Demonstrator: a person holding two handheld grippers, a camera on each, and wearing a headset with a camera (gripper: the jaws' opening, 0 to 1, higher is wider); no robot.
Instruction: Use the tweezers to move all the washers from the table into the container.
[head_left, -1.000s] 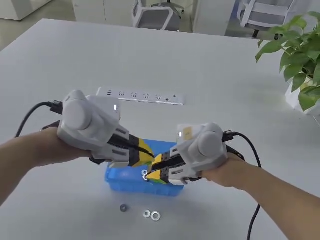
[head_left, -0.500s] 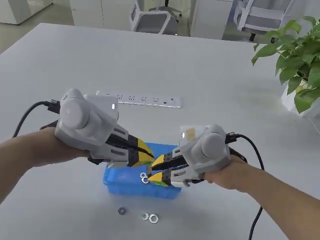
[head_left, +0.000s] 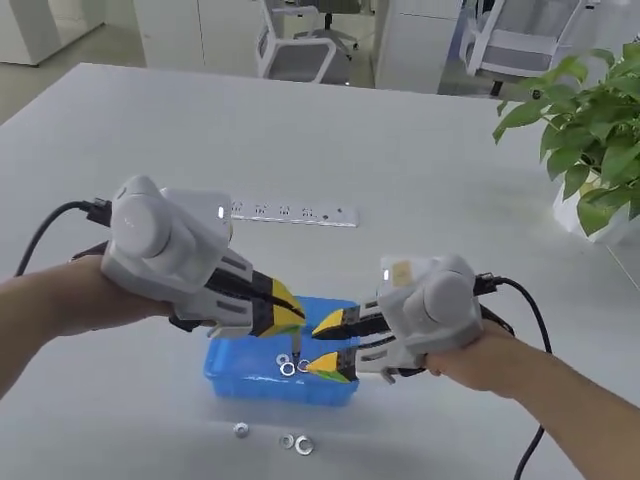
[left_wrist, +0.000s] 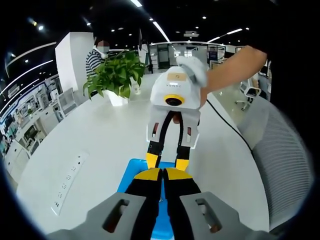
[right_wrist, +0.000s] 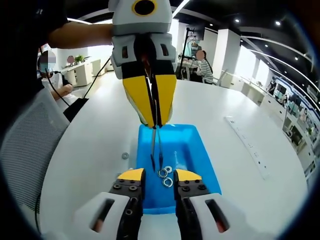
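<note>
Over the container: tweezers tips hang just above the floor, beside two washers lying inside.
Left hand-held gripper: jaws together, clamped on the tweezers' upper end.
Right hand-held gripper: jaws apart, holding nothing, facing the left one across the container.
Tweezers tips: slightly apart, nothing seen between them.
Long axis: tweezers run steeply down from the left jaws, leaning toward the right hand-held gripper.
Loose washers: three on the table, just outside the container's front wall, on the person's side. One sits apart to the left, and the other two are touching or nearly so.
Key relation: loose washers lie back toward the person from the tips, past the front wall and lower. The left hand-held gripper carries the tool, so it is the one to reach.
Next move, judged: lift the tips over the wall, come down on a washer's rim, pinch.
Progress, judged: partway — two in, three out.
Risk, judged: thin flat washers on a smooth table — tips may skid off.
</note>
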